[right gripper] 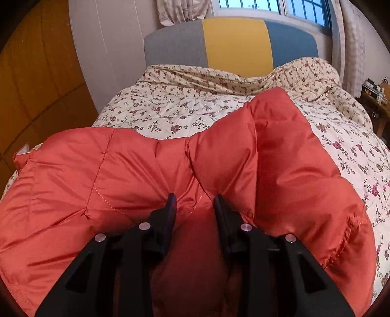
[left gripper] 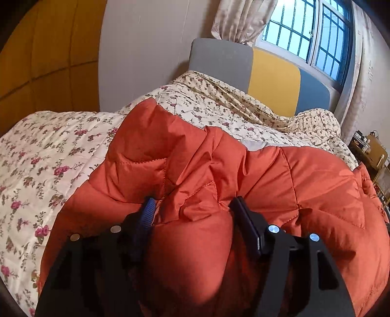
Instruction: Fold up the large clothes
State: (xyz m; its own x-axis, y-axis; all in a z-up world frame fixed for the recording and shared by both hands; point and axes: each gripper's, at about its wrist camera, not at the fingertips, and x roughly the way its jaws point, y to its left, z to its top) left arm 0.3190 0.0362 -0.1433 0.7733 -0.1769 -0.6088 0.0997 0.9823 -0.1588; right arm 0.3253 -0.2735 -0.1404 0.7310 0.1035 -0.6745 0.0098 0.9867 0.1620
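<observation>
Left wrist: orange puffer jacket (left gripper: 280, 175) bunched between the jaws, no readable labels.

Close wrist views toward headboard (right gripper: 231, 44)

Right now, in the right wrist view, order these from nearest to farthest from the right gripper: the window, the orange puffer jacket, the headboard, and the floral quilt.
1. Orange puffer jacket: bunched between the fingers of the right gripper.
2. Floral quilt: spread on the bed just beyond the jacket.
3. Headboard: gray, yellow and blue panels at the bed's far end.
4. Window: behind the headboard, top of view.
</observation>
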